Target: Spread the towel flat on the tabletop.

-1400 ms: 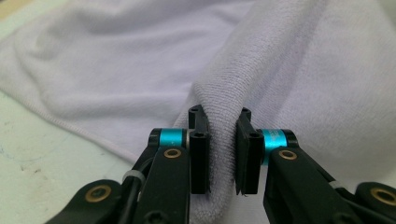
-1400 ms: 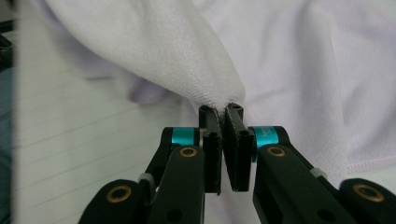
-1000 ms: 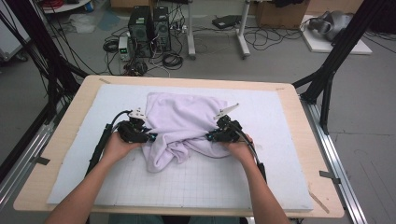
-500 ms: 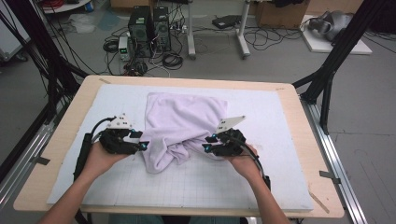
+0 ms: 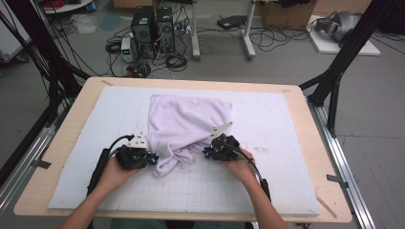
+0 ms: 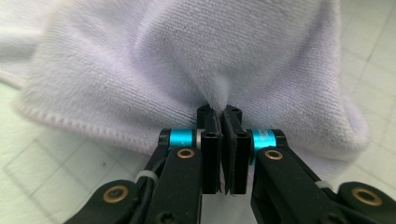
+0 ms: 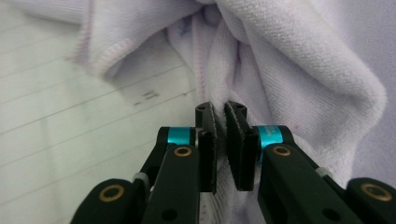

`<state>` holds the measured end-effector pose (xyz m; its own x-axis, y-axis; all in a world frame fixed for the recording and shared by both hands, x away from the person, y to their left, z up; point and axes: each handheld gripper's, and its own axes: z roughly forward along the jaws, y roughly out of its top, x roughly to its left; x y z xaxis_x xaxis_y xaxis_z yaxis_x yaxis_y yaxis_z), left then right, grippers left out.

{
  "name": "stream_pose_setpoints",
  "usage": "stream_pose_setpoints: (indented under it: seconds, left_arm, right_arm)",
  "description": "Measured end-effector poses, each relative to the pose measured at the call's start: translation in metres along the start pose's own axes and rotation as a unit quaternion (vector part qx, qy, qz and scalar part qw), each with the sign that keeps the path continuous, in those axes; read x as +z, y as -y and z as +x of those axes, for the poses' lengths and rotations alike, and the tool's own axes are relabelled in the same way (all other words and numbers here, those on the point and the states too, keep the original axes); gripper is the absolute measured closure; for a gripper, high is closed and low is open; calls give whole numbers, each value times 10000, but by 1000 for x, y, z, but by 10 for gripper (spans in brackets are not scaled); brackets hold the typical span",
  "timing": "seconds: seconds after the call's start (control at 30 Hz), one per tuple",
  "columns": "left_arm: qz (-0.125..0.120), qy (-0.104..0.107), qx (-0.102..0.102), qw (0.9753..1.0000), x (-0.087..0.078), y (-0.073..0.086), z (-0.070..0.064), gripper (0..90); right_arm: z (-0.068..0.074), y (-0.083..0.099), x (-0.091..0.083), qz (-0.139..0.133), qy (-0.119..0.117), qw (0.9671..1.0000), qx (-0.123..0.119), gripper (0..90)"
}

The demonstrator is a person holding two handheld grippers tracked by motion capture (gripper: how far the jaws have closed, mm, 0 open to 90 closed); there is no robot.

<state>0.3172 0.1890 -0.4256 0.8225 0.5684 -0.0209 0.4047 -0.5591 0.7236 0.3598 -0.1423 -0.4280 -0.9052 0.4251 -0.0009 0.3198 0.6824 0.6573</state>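
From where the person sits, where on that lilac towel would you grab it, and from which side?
Take the towel by its bunched near edge, coming in low from the person's side. There the cloth gathers into ridges thin enough to pinch, while farther back it lies flat on the mat. The left tongs are shut on one such ridge; the right tongs straddle a fold with a narrow gap between their jaws.

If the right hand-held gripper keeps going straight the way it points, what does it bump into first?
The right hand-held gripper would meet the lavender towel right away: bunched folds lie just past its jaw tips. It probably already pinches some cloth, though that is hard to tell.
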Motion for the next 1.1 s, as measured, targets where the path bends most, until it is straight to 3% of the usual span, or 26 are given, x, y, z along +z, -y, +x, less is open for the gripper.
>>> stream_pose_setpoints:
  seconds: [0.1, 0.23, 0.37, 0.47, 0.53, 0.63, 0.7, 0.8, 0.93, 1.0, 1.1]
  left_arm:
    - [-201, -43, -31, 9998, -14, -1, 0, 869]
    - [-423, -137, 13, 9990, -40, -5, 0, 871]
    - [-573, -247, 69, 9980, -62, -14, 2, 871]
    - [-626, -320, 74, 9975, -67, -19, 4, 871]
    - [-569, -380, 35, 9977, -62, -23, 8, 871]
    - [-355, -498, -1, 9981, -43, -27, 20, 870]
    - [-261, -510, -118, 9983, -27, -30, 30, 870]
    - [-113, -573, -371, 9976, -5, -31, 47, 869]
    - [170, -560, -548, 9968, 17, -25, 62, 864]
    - [157, -545, -619, 9965, 18, -24, 64, 845]
    - [-49, -501, -657, 9966, 4, -25, 62, 753]
  right_arm:
    - [2, 2, -19, -278, -114, 9995, -16, 842]
    - [4, 11, -49, -421, -247, 9988, -95, 843]
    - [1, 21, -81, -564, -206, 9982, -9, 844]
    - [-4, 28, -100, -580, -131, 9982, 49, 844]
    - [-10, 30, -106, -548, -30, 9984, 108, 844]
    - [-23, 34, -101, -360, 159, 9990, 205, 844]
    - [-35, 35, -89, -238, 267, 9988, 322, 842]
    - [-56, 36, -73, -296, 403, 9968, 630, 842]
    - [-74, 43, -48, -106, 368, 9947, 951, 840]
    - [-76, 44, -41, -102, 313, 9943, 1013, 820]
    - [-73, 42, -49, -263, 418, 9933, 1048, 717]
